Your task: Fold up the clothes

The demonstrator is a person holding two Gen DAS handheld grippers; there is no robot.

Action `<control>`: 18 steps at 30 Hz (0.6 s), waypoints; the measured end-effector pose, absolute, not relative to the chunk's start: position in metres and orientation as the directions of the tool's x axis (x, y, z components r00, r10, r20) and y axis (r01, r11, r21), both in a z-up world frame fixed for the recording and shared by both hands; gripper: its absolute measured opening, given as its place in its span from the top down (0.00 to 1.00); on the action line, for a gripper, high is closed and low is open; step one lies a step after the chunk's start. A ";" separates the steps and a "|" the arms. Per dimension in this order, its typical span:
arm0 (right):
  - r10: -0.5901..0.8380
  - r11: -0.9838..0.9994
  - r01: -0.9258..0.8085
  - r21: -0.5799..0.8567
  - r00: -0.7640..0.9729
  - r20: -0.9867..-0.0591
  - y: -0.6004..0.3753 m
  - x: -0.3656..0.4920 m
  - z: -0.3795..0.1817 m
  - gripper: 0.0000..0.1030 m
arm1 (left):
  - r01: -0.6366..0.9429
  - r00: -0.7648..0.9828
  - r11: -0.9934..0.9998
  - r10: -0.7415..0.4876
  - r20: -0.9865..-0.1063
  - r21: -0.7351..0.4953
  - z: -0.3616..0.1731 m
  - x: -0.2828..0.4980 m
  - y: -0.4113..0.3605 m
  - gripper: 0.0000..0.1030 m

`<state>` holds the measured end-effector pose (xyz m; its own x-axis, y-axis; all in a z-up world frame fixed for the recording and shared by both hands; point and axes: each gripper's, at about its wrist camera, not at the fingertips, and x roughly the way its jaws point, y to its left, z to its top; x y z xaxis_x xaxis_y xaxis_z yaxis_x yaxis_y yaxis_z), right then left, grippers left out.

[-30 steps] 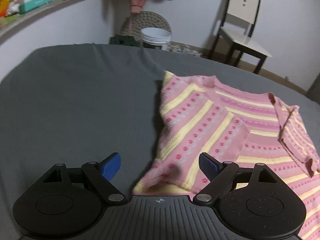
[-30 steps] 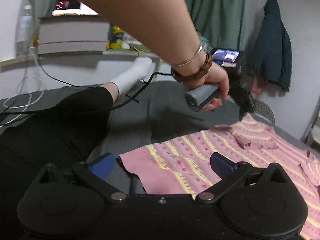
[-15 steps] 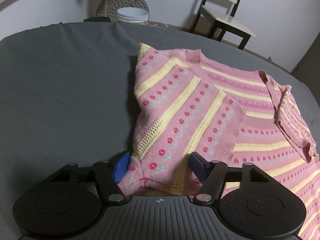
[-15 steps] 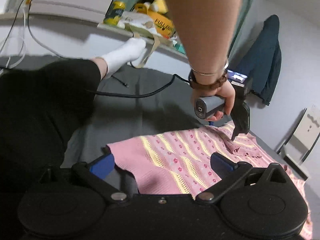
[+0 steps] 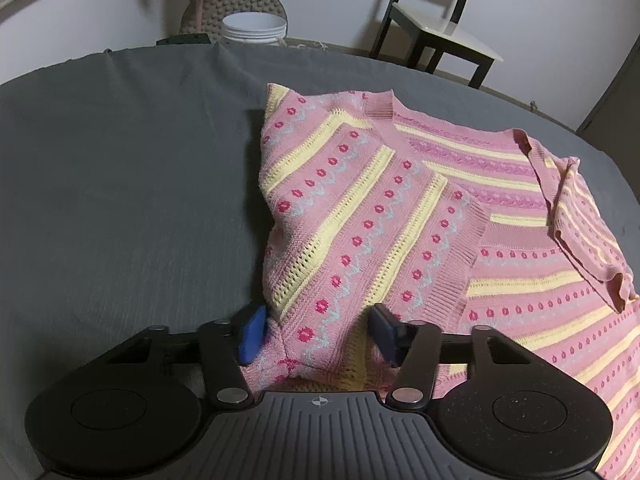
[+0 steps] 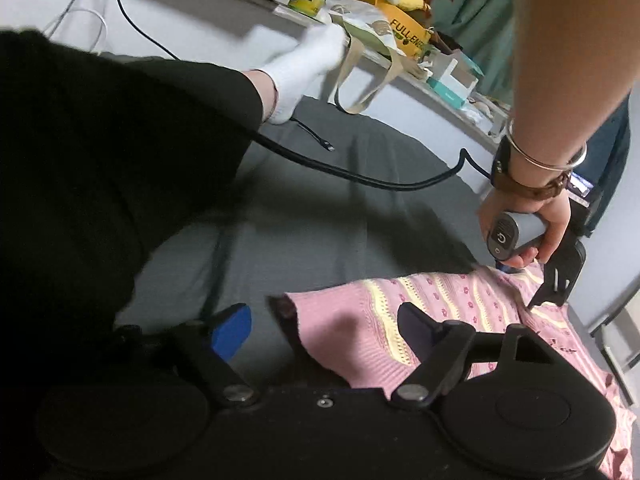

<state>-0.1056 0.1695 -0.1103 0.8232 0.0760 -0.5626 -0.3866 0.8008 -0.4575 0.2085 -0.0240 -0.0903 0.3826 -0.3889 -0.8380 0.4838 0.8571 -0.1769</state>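
Observation:
A pink knit sweater point(image 5: 380, 208) with yellow stripes and red dots lies on a grey sheet point(image 5: 120, 180), one sleeve folded across its front. My left gripper point(image 5: 318, 334) is at the sweater's near folded edge. Its jaws are partly closed, with a raised bunch of the knit between the blue pads point(image 5: 252, 334). In the right wrist view my right gripper point(image 6: 324, 328) is open and straddles the hem corner of the sweater point(image 6: 360, 328) without pinching it. A person's hand point(image 6: 532, 220) holds the left gripper down on the sweater's far edge.
Beyond the sheet's far edge stand a white bucket point(image 5: 256, 28) and a chair point(image 5: 436, 28). In the right wrist view a leg in black point(image 6: 100, 160) with a white sock lies to the left. A black cable point(image 6: 360, 176) crosses the sheet, and a cluttered shelf point(image 6: 400, 20) runs behind.
My left gripper moved forward onto the sweater's edge and its jaws narrowed around the fabric. My right gripper moved closer to the hem corner and stayed open.

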 end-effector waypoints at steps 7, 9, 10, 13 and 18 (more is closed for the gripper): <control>0.001 0.844 -0.308 -0.439 0.820 -0.572 0.175 -0.097 -0.113 0.49 | 0.493 0.384 0.849 -0.407 -0.829 -0.189 -0.088 0.205 -0.028 0.81; -0.020 0.855 -0.284 -0.434 0.818 -0.574 0.177 -0.094 -0.114 0.53 | 0.502 0.391 0.847 -0.404 -0.827 -0.177 -0.087 0.202 -0.031 0.84; -0.030 0.860 -0.272 -0.432 0.817 -0.576 0.177 -0.093 -0.115 0.60 | 0.505 0.398 0.847 -0.401 -0.825 -0.168 -0.086 0.200 -0.033 0.85; -0.062 0.874 -0.236 -0.424 0.812 -0.580 0.180 -0.089 -0.116 0.86 | 0.500 0.418 0.853 -0.387 -0.822 -0.147 -0.082 0.197 -0.035 0.85; -0.057 0.914 -0.192 -0.358 0.813 -0.579 0.160 -0.092 -0.098 0.88 | 0.514 0.456 0.852 -0.367 -0.811 -0.096 -0.060 0.189 -0.042 0.85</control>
<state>-0.0924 0.1601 -0.0975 0.8132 -0.0567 -0.5792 -0.1915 0.9137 -0.3583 0.1891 -0.0415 -0.0601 0.4562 -0.3672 -0.8106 0.5145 0.8521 -0.0965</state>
